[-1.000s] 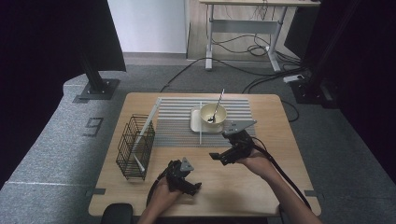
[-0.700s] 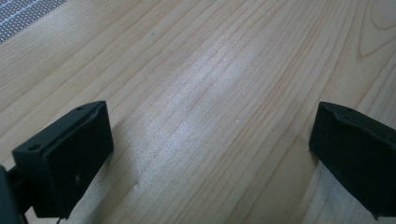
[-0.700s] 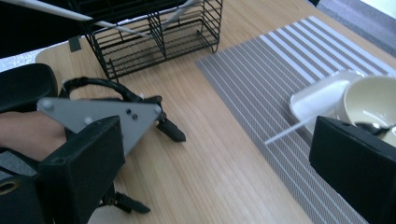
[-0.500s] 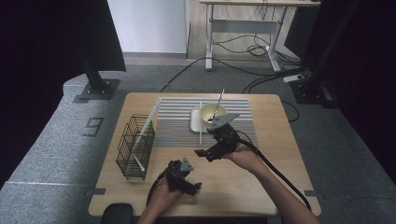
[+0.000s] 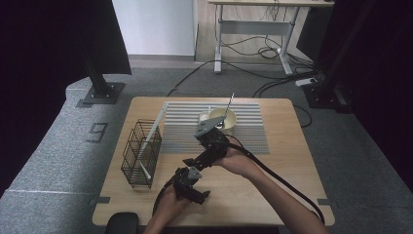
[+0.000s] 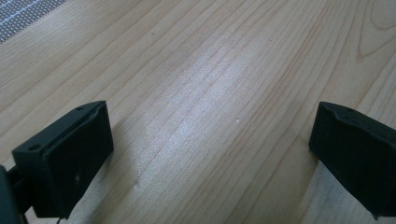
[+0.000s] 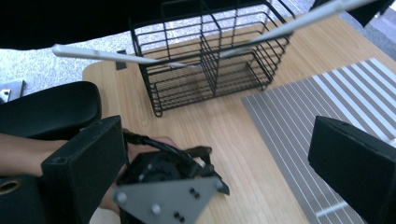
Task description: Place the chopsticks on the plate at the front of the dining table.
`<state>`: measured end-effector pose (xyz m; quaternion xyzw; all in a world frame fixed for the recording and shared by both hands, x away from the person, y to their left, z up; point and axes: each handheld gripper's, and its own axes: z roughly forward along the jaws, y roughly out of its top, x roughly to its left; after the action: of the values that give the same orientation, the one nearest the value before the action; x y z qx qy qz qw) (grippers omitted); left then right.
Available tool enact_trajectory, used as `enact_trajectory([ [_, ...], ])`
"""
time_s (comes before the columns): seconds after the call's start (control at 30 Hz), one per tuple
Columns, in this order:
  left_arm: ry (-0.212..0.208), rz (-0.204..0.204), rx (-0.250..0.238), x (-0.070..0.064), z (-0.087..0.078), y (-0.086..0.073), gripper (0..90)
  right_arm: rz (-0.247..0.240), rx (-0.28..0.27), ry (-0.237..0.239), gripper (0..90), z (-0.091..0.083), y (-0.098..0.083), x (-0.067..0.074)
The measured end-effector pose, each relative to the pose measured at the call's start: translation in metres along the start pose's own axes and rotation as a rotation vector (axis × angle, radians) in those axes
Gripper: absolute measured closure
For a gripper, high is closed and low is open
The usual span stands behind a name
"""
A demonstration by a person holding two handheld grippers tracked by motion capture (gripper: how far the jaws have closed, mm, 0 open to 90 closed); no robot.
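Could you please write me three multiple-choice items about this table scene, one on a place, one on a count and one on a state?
1. Where does the black wire basket stand?
A. left part of the wooden table
B. on the grey striped mat
C. on the floor

2. How many white sticks lean in the basket?
A. none
B. two
C. five

3. How do the left gripper jaws stand?
A. shut on a spoon
B. open over bare wood
C. shut on the round cream bowl

Answers: 1 A, the high view shows it; 2 B, two cross above the rim; 3 B, wood between jaws.

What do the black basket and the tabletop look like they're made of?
Basket: thin black wire, probably coated metal, judging by its open grid of slim rods. Table: pale wood or wood-look laminate with a satin finish; grain lines and a soft sheen show.
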<state>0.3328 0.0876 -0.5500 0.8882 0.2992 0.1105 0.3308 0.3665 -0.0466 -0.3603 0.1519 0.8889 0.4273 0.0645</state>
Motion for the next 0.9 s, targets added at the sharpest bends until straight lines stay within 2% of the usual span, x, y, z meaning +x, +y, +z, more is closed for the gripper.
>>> enact_trajectory([
  [0.2,0.000,0.000,0.000,0.000,0.000,0.000,0.0,-0.026,0.000,0.040,4.1,0.011,0.013,0.012],
  [0.33,0.001,-0.002,-0.002,0.000,0.000,0.000,0.0,-0.045,0.009,0.050,4.1,0.017,0.019,0.018],
  [0.43,0.000,-0.004,-0.002,0.000,0.000,0.000,0.0,-0.057,0.009,0.081,4.2,0.024,0.026,0.026],
  [0.9,0.000,-0.003,-0.001,0.000,0.000,0.000,0.0,-0.091,0.006,0.153,4.4,0.047,0.041,0.045],
])
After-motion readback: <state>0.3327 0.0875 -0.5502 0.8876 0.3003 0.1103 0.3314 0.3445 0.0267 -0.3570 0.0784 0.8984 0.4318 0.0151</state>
